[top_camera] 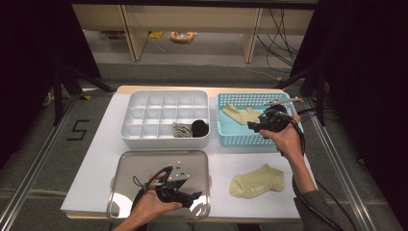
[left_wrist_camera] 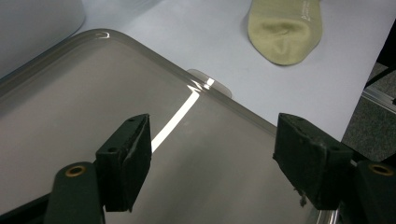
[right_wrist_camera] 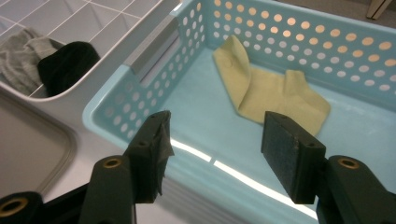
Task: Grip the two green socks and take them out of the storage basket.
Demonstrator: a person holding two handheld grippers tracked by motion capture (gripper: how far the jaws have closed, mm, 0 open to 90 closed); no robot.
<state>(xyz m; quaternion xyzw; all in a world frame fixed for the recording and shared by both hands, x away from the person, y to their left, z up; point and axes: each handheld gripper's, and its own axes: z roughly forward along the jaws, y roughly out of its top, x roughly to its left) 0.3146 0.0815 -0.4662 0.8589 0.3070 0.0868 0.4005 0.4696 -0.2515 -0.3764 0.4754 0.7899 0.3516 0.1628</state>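
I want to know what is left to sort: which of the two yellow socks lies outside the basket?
The sock on the bare white table, right of the tray. The other yellow sock lies inside the blue basket.

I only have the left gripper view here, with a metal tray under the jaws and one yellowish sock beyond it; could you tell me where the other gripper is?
Observer: The right gripper is over the near wall of the blue basket, jaws open and empty.
Operator: Is anything in that basket?
Observer: Yes, a second yellowish sock lies inside it.
Operator: Are other socks around?
Observer: A grey sock and a black sock sit in neighbouring compartments of the white divider box.
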